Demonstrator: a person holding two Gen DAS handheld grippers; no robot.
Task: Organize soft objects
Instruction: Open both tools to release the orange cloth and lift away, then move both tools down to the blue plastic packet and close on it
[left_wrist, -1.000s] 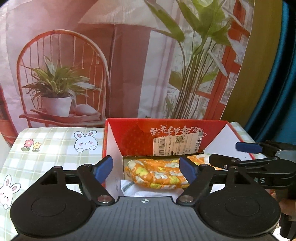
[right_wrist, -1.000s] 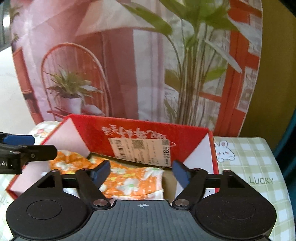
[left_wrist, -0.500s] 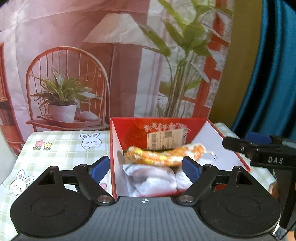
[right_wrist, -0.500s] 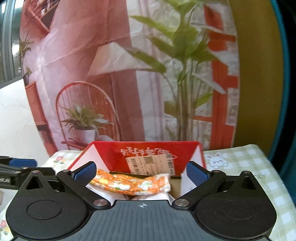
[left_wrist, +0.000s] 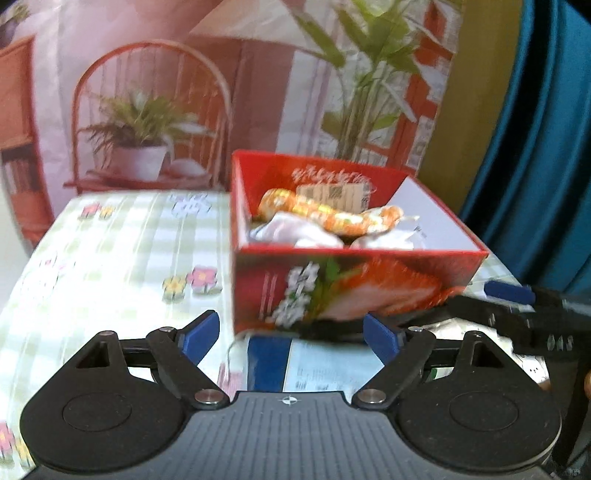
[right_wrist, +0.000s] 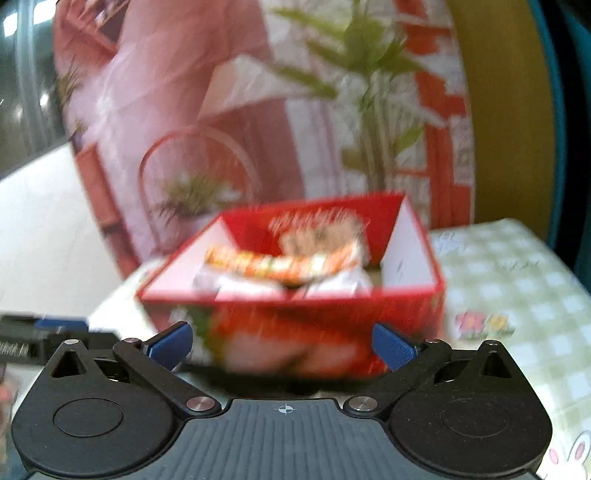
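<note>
I've got both claws wide and empty short of the red box (left_wrist: 354, 291): left gripper (left_wrist: 291, 334), right gripper (right_wrist: 282, 341); orange floral cloth (left_wrist: 328, 214) lies inside, so I'd clear its near wall

In front of me, a table under a green-checked cloth (left_wrist: 122, 258) printed with flowers and rabbits. On it sits a red box (left_wrist: 343, 291), and just before that lies a blue-and-white printed sheet (left_wrist: 314, 369), too blurred to read.
</note>
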